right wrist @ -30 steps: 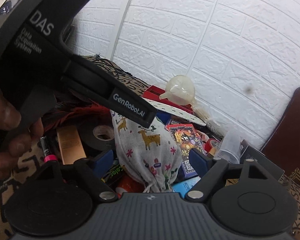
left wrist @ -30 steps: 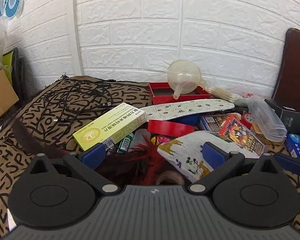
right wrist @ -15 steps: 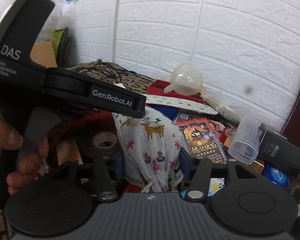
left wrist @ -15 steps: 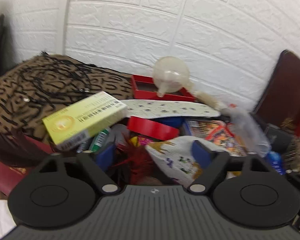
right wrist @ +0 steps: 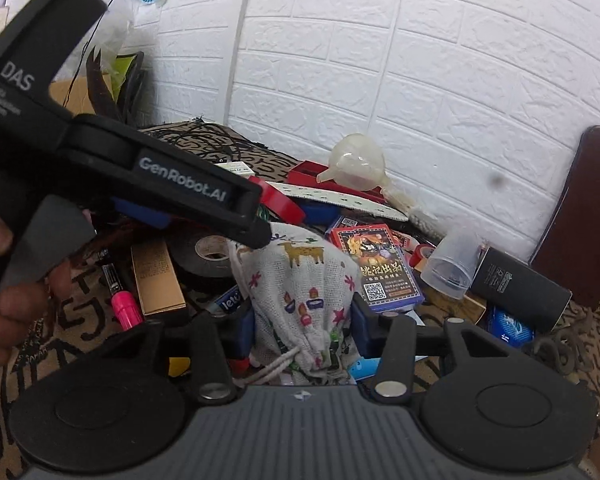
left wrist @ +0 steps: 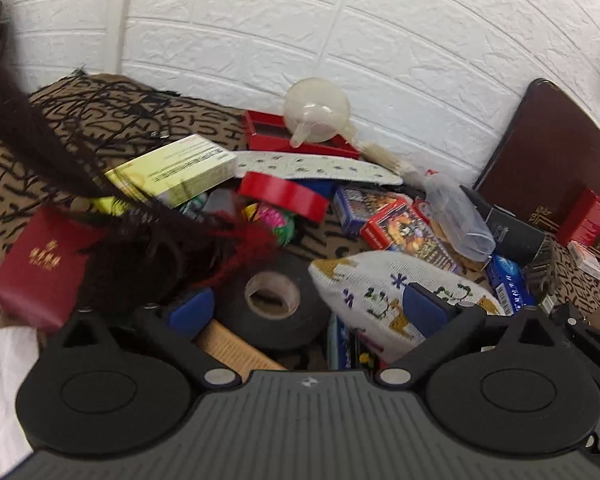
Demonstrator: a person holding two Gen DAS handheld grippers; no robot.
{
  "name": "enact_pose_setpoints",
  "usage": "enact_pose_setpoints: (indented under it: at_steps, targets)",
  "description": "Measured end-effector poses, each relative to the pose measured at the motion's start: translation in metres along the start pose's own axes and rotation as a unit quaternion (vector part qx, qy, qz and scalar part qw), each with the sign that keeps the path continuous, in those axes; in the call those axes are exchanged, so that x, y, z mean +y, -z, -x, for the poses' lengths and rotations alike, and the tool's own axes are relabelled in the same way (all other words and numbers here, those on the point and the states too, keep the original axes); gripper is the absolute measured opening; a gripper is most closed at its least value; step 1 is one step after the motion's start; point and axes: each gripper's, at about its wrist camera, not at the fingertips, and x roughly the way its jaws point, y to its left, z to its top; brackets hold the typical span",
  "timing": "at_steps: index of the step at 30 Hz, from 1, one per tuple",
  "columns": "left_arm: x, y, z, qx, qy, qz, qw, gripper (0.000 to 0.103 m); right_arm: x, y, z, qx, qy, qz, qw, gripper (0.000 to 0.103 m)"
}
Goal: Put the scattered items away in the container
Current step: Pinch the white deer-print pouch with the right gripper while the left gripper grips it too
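A white drawstring pouch (right wrist: pixel 300 296) with animal prints lies in the clutter on the patterned cloth. My right gripper (right wrist: pixel 298 328) is shut on its gathered lower part. The pouch also shows in the left wrist view (left wrist: pixel 380 284), beside my left gripper's right pad. My left gripper (left wrist: pixel 308 308) is open and holds nothing; it hovers over a black tape roll (left wrist: pixel 272 300). It shows from the side in the right wrist view (right wrist: pixel 204 216). A dark red feather (left wrist: pixel 148 232) lies at its left. A red open box (left wrist: pixel 268 136) stands at the back with a clear funnel (left wrist: pixel 316 108) on it.
A yellow medicine box (left wrist: pixel 176 168), a red tape roll (left wrist: pixel 284 196), card packs (left wrist: pixel 404 228), a clear cup (left wrist: pixel 456 216), a dark red case (left wrist: pixel 40 264) and a black cable (left wrist: pixel 112 112) lie around. A pink marker (right wrist: pixel 120 296) and gold box (right wrist: pixel 156 276) lie left. The brick wall is behind.
My right gripper has closed onto the pouch. My left gripper has risen and swung right, so the tape roll and the dark red case have come into its view.
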Motion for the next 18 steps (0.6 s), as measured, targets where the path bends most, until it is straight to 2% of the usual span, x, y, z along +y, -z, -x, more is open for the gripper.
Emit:
enact_pose_setpoints:
  at_steps: [4, 8, 10, 11, 13, 14, 16, 18]
  targets:
    - [-0.016, -0.002, 0.002, -0.011, -0.040, -0.027, 0.9988, 0.103, 0.010, 0.002, 0.001, -0.002, 0.009, 0.018, 1.000, 0.045]
    - [-0.036, -0.004, -0.006, -0.024, -0.054, -0.050, 0.9970, 0.102, 0.013, 0.007, 0.003, -0.004, 0.016, 0.021, 1.000, 0.045]
    - [-0.042, -0.005, -0.010, -0.030, -0.037, -0.065, 0.9968, 0.072, 0.011, 0.008, 0.003, -0.004, 0.017, 0.020, 1.000, 0.045]
    - [-0.044, -0.005, -0.012, -0.029, -0.024, -0.068, 0.9970, 0.040, 0.011, 0.008, 0.003, -0.005, 0.017, 0.020, 1.000, 0.045]
    - [-0.045, -0.007, -0.012, -0.031, -0.008, -0.070, 0.9970, 0.023, 0.012, 0.007, 0.005, -0.004, 0.020, 0.026, 0.999, 0.045]
    - [-0.043, -0.008, -0.010, -0.034, 0.006, -0.071, 0.9969, 0.006, 0.011, 0.007, 0.006, -0.004, 0.021, 0.026, 0.999, 0.044]
    - [-0.038, -0.011, -0.006, -0.026, 0.039, -0.065, 0.9968, 0.003, 0.009, 0.007, 0.011, -0.009, 0.023, 0.023, 0.999, 0.043]
    - [-0.037, -0.011, 0.000, -0.031, 0.050, -0.064, 0.9962, 0.003, 0.008, 0.006, 0.015, -0.013, 0.025, 0.021, 0.999, 0.043]
